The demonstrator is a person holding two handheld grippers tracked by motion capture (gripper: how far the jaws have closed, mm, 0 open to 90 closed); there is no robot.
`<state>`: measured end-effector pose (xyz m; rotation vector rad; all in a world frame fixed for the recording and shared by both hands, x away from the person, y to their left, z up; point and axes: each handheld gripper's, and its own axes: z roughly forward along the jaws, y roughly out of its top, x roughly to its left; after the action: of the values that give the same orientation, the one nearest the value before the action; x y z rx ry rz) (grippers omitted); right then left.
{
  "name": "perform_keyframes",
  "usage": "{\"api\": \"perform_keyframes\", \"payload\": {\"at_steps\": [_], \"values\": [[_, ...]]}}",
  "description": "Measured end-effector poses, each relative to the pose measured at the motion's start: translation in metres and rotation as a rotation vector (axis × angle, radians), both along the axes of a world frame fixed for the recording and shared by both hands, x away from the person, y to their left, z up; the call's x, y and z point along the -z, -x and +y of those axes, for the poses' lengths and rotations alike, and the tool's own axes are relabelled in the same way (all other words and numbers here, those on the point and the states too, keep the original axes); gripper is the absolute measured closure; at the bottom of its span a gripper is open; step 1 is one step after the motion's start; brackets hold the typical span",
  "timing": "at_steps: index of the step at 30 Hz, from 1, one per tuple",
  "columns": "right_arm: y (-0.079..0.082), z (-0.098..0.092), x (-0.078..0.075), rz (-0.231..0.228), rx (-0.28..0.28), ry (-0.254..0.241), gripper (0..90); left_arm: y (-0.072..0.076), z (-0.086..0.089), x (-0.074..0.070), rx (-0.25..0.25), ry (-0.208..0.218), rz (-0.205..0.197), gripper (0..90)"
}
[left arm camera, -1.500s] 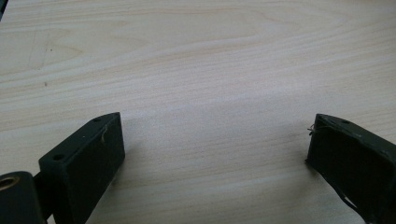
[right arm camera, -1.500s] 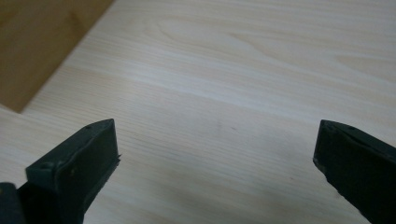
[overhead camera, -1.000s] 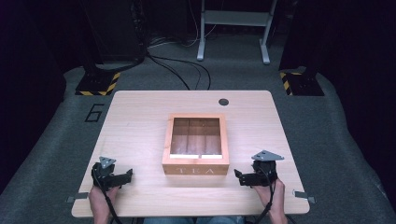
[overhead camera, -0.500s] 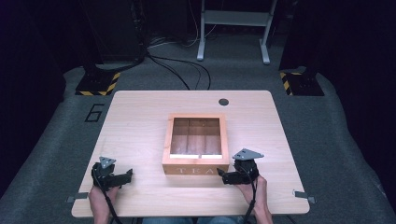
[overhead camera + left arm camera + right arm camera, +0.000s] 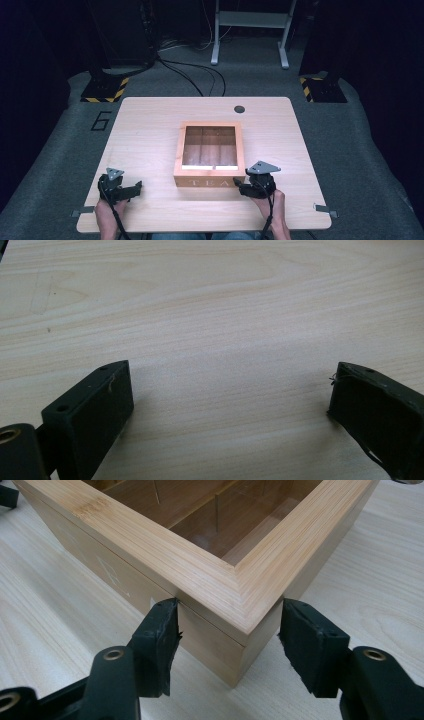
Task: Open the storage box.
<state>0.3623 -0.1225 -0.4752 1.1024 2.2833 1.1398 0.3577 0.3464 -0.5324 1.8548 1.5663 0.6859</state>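
We find the tea box at table centre, the right gripper spread astride its five-o'clock corner, apparently to grip the lid seam, while the left gripper rests spread at eight o'clock.

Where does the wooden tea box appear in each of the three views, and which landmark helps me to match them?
High view: the tea box sits mid-table, with the right gripper at its near right corner.
Left gripper view: bare table between open jaws; the box is not in this picture.
Right gripper view: the box corner is central, between the open jaws.
Shared landmark: the pale wood-grain table.
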Motion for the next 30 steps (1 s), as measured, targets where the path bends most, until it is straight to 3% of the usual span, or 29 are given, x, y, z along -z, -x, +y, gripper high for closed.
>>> {"api": "perform_keyframes", "payload": {"at_steps": [15,30], "values": [[0.0018,-0.0008,-0.0003,-0.017,-0.001,0.001,44.1,-0.0001,0.0001,0.0,0.0,-0.001,0.0,3.8],[0.0043,-0.0015,-0.0007,-0.025,0.013,-0.036,46.0,0.0,-0.0001,0.0,0.0,0.0,0.0,3.9]]}}
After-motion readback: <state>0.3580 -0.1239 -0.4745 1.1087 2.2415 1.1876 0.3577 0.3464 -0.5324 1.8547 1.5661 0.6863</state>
